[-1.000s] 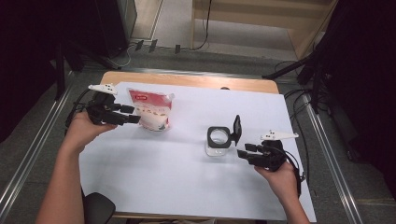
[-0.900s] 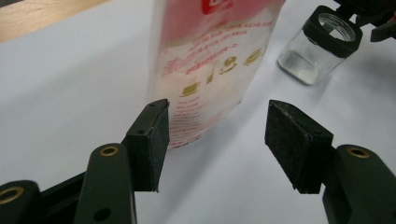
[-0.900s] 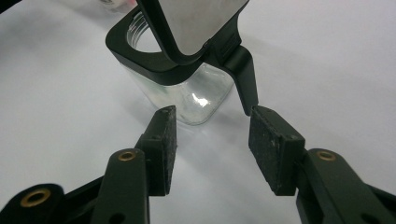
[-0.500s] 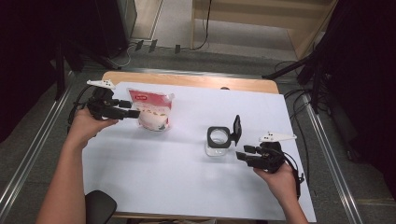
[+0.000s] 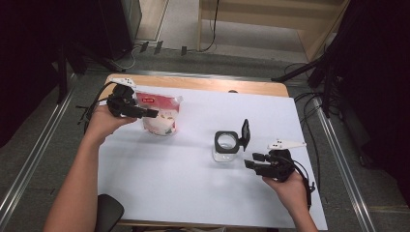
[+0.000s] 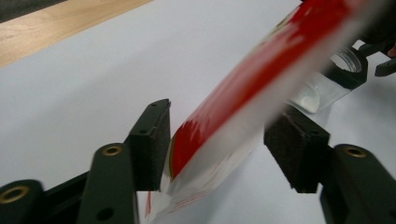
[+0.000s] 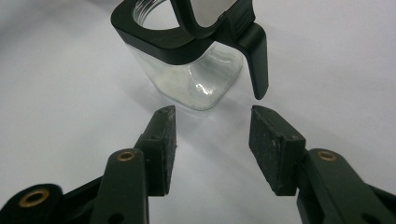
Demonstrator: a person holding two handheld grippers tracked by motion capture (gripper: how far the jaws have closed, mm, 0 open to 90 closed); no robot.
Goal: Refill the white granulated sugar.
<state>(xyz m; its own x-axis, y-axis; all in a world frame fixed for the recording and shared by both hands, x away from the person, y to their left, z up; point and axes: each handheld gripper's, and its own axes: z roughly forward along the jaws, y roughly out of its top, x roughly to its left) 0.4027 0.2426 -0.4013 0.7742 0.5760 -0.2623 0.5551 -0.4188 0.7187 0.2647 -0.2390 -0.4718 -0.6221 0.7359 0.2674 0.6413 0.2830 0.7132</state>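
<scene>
The left gripper point(image 6: 217, 140) is closing around the pouch point(image 6: 243, 107), unpinched; the right gripper point(image 7: 212, 135) is held half-open just short of the jar point(image 7: 187, 60).

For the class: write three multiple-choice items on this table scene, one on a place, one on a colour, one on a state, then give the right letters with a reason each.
1. Where does the pouch stand relative to the clear jar?
A. On the side of the left hand-held gripper
B. Inside it
C. On its lid

2. What colour is the pouch's top band?
A. Blue
B. Red
C. Green

3. How is the jar's lid?
A. Shut flat
B. Lying apart on the table
C. Flipped up, still hinged

Answers:
1 A: in the high view the pouch is at the left, apart from the jar.
2 B: the left gripper view shows a red band between the jaws.
3 C: the black lid stands upright at the jar's rim, mouth open.
</scene>
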